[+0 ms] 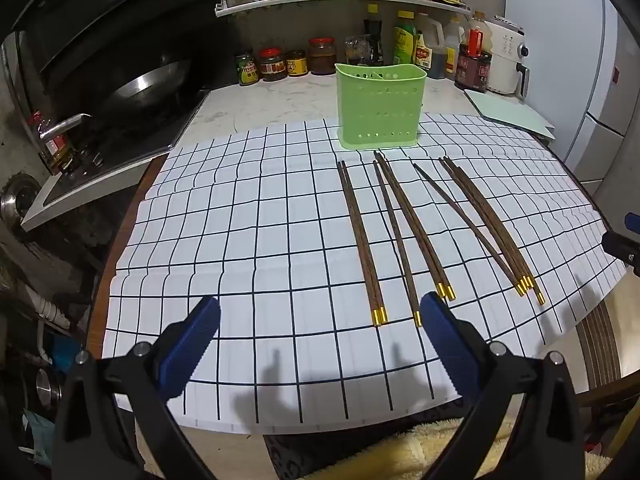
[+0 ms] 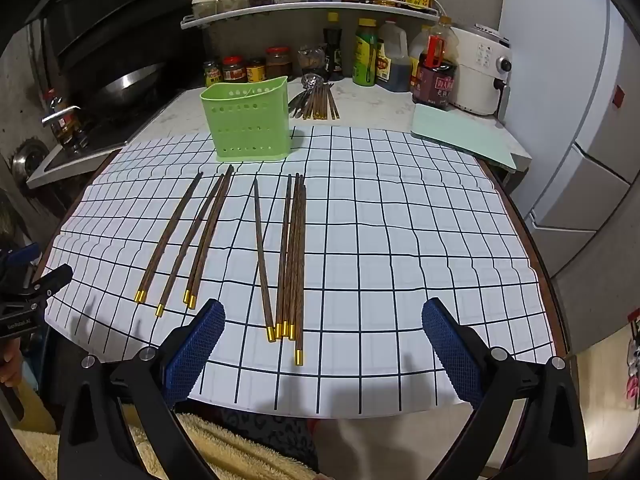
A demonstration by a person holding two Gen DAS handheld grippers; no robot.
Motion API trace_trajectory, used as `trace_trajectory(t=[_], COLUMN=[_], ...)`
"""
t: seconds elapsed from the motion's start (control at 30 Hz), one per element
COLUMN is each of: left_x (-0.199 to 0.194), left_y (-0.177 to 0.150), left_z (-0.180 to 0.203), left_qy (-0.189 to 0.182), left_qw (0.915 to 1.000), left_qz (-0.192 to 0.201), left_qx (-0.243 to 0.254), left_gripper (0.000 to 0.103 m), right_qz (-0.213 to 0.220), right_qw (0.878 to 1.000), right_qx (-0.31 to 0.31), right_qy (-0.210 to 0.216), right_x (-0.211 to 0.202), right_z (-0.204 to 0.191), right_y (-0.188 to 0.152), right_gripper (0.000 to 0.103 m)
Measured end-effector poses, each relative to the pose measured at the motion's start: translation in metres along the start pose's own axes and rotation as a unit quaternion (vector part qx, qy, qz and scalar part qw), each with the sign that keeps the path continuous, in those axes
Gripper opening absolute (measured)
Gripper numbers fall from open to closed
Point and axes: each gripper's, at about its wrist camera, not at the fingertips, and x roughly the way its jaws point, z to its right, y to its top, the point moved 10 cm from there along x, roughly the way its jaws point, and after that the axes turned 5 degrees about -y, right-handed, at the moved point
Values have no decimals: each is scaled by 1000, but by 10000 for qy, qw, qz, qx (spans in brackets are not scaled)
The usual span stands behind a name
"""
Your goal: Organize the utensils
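A green perforated utensil holder (image 1: 380, 106) (image 2: 250, 120) stands upright at the far edge of a white checked cloth (image 1: 240, 240) (image 2: 400, 240). Several brown chopsticks with gold ends lie flat on the cloth, tips toward the holder: a left bunch (image 1: 360, 236) (image 2: 208, 240) and a right bunch (image 1: 489, 224) (image 2: 294, 260). My left gripper (image 1: 320, 320) hovers open over the cloth's near edge, just left of the nearest gold ends. My right gripper (image 2: 320, 328) is open too, with the right bunch's ends just ahead between its fingers. Neither touches anything.
Behind the holder lie more chopsticks and spoons (image 2: 316, 98). Jars and bottles (image 2: 360, 60) line the back wall under a shelf. A wok (image 1: 148, 84) sits on the stove at left. A pale green board (image 2: 460, 136) and a white appliance (image 2: 484, 72) sit back right.
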Motion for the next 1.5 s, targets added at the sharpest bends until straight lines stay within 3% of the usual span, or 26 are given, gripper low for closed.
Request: trace_trajectory(t=[1.5], left_x=[4], left_y=[2], left_z=[-10], left_qy=[-23], left_qw=[10000], left_qz=[7], left_qx=[-63], left_gripper=[97], right_qz=[-27], right_qw=[9999], right_qx=[102], right_qy=[66], right_x=[8], right_z=[8], right_y=[1], right_gripper=[97])
